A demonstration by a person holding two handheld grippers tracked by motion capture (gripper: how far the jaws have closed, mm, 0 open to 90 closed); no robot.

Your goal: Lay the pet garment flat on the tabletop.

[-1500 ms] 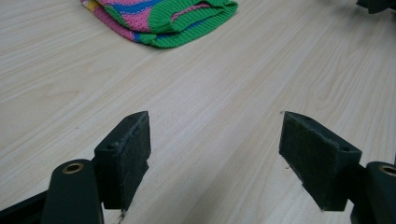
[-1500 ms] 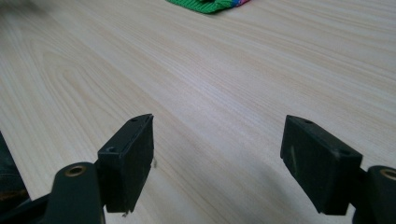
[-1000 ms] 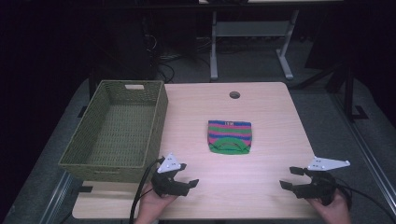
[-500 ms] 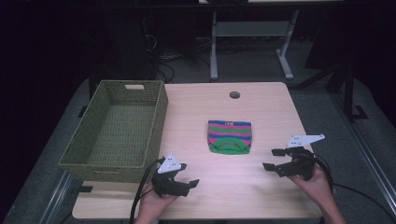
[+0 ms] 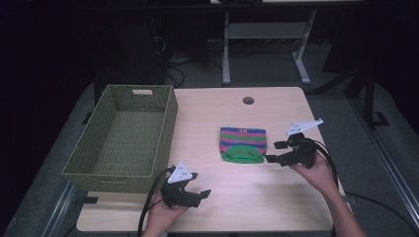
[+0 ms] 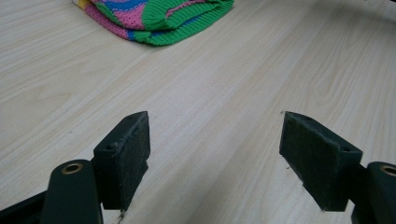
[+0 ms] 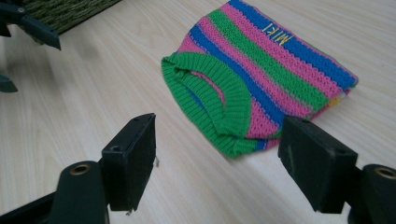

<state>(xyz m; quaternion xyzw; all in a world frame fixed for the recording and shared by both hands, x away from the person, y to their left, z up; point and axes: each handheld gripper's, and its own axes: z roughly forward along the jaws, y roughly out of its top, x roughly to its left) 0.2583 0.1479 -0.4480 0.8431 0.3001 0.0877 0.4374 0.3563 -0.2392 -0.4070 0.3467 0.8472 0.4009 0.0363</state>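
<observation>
While my right gripper hovers just beside the folded striped sweater near the middle of the table, my left gripper sits low at the near edge, well apart from the garment. From the high view, the sweater lies flat with its green hem toward me, to the right of the green woven basket, which stands at the table's left side. My right gripper view brings out what the overhead cannot: yellow lettering on a blue stripe at the far end of the sweater, and the ribbed green band folded in a loop at the near end. My right gripper has its jaws wide apart there, holding nothing, with the sweater's near corner lying between and beyond them. That view also catches a corner of the basket at top left. My left gripper view shows my left gripper with jaws likewise spread and empty over bare wood, the sweater far ahead at the top.

My right hand reaches in from the right, wrist angled so the jaws point left at the sweater's right edge. My left hand rests by the front edge, jaws pointing right. Open tabletop stretches between the two grippers.
</observation>
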